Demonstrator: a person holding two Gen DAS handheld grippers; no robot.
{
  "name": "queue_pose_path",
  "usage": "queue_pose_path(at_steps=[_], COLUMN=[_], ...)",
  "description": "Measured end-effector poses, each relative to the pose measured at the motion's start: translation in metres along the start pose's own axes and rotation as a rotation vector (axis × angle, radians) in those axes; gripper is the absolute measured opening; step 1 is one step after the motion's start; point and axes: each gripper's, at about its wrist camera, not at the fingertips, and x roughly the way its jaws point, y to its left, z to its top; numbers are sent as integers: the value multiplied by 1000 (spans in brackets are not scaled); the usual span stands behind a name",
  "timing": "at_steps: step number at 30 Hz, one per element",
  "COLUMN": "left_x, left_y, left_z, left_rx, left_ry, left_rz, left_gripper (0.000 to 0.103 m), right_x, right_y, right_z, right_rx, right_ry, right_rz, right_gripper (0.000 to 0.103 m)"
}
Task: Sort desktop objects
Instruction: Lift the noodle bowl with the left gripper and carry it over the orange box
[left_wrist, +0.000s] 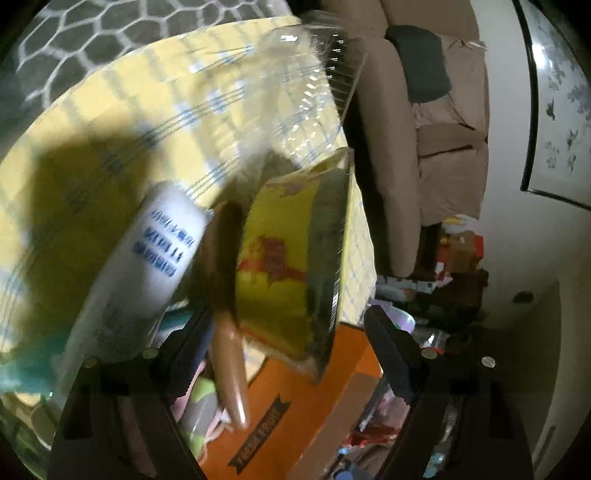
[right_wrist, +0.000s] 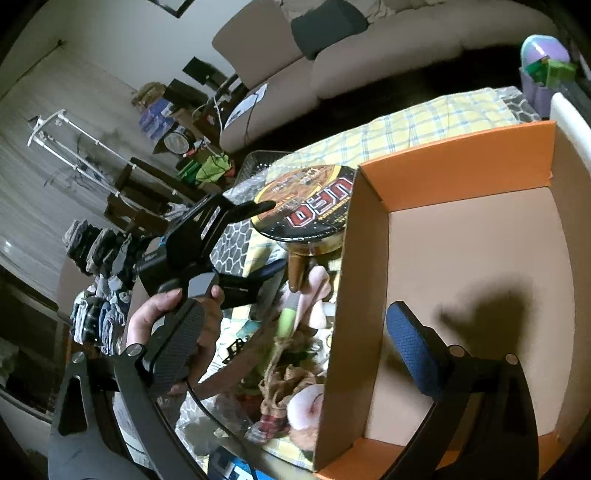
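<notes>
The orange cardboard box is bare inside, so sorting has barely begun. Beside its left wall, the noodle bowl sits between the released left gripper; the right gripper also gapes empty.

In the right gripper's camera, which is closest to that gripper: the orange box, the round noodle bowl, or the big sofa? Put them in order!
From the right gripper, nearest first:
1. Orange box: right under the gripper, its right finger over the inside.
2. Noodle bowl: just past the box's left wall, on the table.
3. Sofa: far back, beyond the table.
</notes>
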Motion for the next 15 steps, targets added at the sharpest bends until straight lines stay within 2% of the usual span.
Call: queue_pose_path(at_steps=[1,2,4,7,13,15], left_x=[2,4,4,0,-24,-35], left_y=[-2,-4,-9,-6,-3,1], left_z=[1,2,2,1,-5,-9], left_rx=[11,27,68,79,57,36], left_ry=[-7,-19,-38,-48,-15,3], left_rz=[11,39,63,45,-89,-119], left_gripper=[77,52,53,52,51,51], right_x=[2,4,8,10,5,11], right_y=[-1,-2,-3,-5,-5,-3], right_z=[0,-1,0,0,6,11], right_rx=[-2,-2,-1,6,58,99], right_ry=[2,4,9,5,-32,-30], right_rz=[-2,-3,2,10,119,194], right_gripper=[100,100,100,100,100,100])
